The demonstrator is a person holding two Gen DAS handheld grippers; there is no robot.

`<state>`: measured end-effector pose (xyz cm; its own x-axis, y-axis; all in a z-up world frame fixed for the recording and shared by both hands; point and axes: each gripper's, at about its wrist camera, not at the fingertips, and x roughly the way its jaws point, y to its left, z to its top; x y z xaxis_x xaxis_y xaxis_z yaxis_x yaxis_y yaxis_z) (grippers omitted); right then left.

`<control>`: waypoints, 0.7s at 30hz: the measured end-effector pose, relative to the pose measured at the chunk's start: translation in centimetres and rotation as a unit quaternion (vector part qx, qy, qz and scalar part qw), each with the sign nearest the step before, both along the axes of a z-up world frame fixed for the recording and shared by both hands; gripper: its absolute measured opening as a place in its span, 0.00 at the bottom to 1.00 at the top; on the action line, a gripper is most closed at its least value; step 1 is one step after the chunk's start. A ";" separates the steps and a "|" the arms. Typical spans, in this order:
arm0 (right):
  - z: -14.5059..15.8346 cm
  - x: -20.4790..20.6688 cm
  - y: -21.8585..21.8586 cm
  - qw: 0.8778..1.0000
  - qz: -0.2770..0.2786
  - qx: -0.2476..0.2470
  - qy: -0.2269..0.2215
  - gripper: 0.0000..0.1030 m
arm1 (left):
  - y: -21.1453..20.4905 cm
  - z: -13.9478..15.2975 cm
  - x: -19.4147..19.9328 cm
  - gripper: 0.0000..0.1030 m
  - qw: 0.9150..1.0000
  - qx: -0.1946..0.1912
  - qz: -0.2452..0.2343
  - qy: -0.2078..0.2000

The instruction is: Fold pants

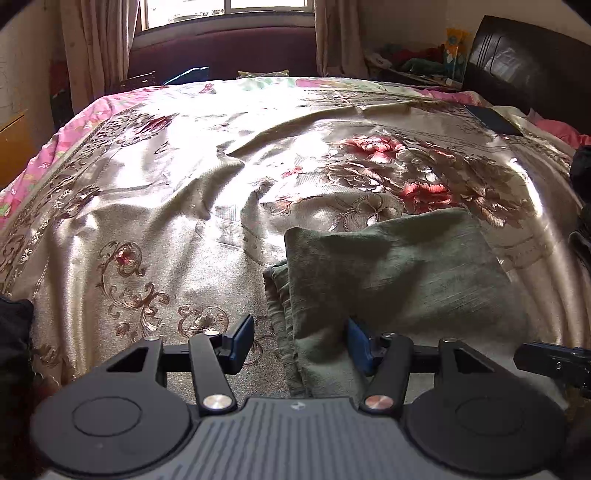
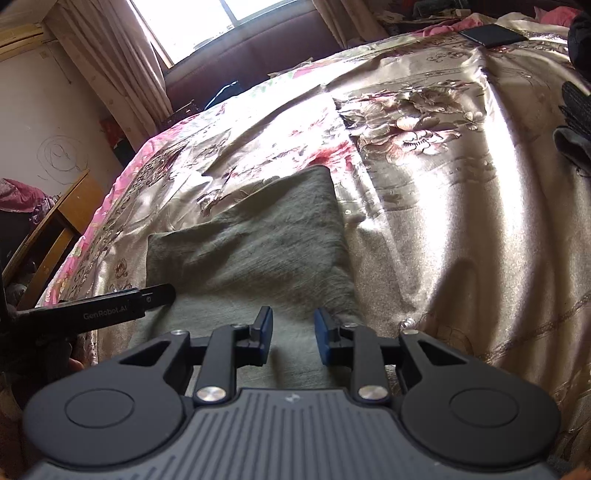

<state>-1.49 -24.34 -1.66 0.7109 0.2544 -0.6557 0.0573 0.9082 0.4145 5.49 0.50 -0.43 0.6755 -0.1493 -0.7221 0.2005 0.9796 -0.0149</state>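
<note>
The olive-green pants (image 1: 388,273) lie folded into a thick rectangle on the floral satin bedspread (image 1: 166,206); they also show in the right wrist view (image 2: 258,240). My left gripper (image 1: 299,341) is open, its jaws standing to either side of the stack's near left edge, with nothing held. My right gripper (image 2: 293,338) is open and empty, low over the near end of the pants. The left gripper's body (image 2: 110,308) reaches in from the left in the right wrist view. The right gripper's body (image 1: 554,360) shows at the right edge of the left wrist view.
A dark phone-like slab (image 1: 493,120) lies at the bed's far right. Dark clothing (image 2: 576,122) sits at the right edge. A wooden chair (image 2: 55,229) stands left of the bed. A window with curtains (image 1: 225,11) and a dark headboard (image 1: 524,62) are beyond.
</note>
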 end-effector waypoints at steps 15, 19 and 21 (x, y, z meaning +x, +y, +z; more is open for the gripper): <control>-1.0 0.3 1.4 0.998 0.028 -0.026 0.057 0.26 | -0.6 -1.1 -2.9 0.67 0.999 0.002 -0.001 0.038; -0.7 0.0 1.5 0.998 0.026 -0.027 0.055 0.26 | -0.5 -0.8 -3.4 0.67 0.999 0.002 -0.006 0.034; -0.5 -0.1 1.5 0.998 0.025 -0.027 0.054 0.26 | -0.2 -0.6 -3.6 0.67 0.999 -0.001 -0.004 0.033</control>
